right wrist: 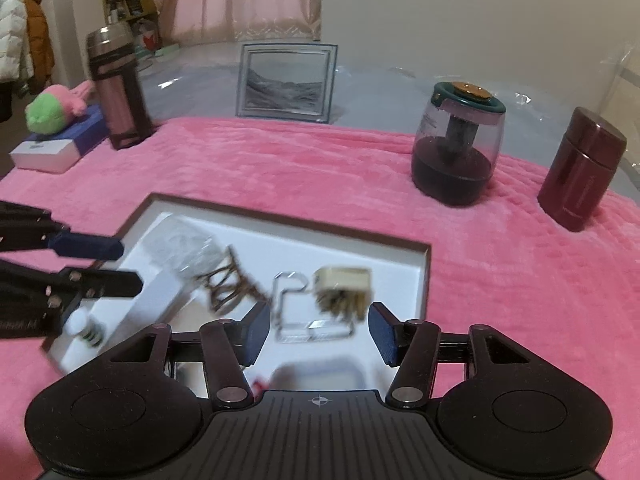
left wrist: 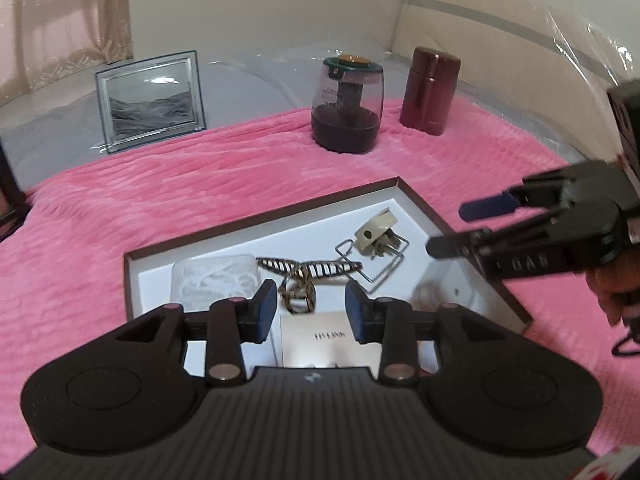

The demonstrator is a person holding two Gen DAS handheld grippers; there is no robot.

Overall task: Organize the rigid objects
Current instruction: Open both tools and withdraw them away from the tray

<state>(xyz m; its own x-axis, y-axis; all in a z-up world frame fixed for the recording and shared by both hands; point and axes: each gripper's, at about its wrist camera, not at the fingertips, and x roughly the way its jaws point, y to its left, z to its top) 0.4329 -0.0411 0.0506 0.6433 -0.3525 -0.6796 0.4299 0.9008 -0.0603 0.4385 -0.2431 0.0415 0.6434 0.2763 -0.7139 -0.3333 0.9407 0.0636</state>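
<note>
A shallow box tray [left wrist: 256, 225] with a brown rim and white floor lies on the pink blanket. In it are a striped hair clip [left wrist: 309, 270], a cream plug adapter [left wrist: 376, 235], a bent wire clip [left wrist: 386, 262], a clear bag of white cord [left wrist: 214, 280] and a TP-LINK card [left wrist: 320, 340]. My left gripper [left wrist: 311, 306] hovers above the tray's near part, open, nothing between its pads. My right gripper [right wrist: 319, 320] hangs over the plug adapter [right wrist: 344, 284] and wire clip [right wrist: 292, 308], open and holding nothing. Each gripper shows in the other view: right [left wrist: 450, 227], left [right wrist: 120, 266].
Beyond the tray stand a picture frame [left wrist: 150, 100], a clear jar with a green lid [left wrist: 348, 104] and a maroon flask [left wrist: 430, 90]. A tall pink-brown thermos [right wrist: 118, 88], a plush toy [right wrist: 52, 110] and stacked boxes [right wrist: 52, 152] sit at the far left.
</note>
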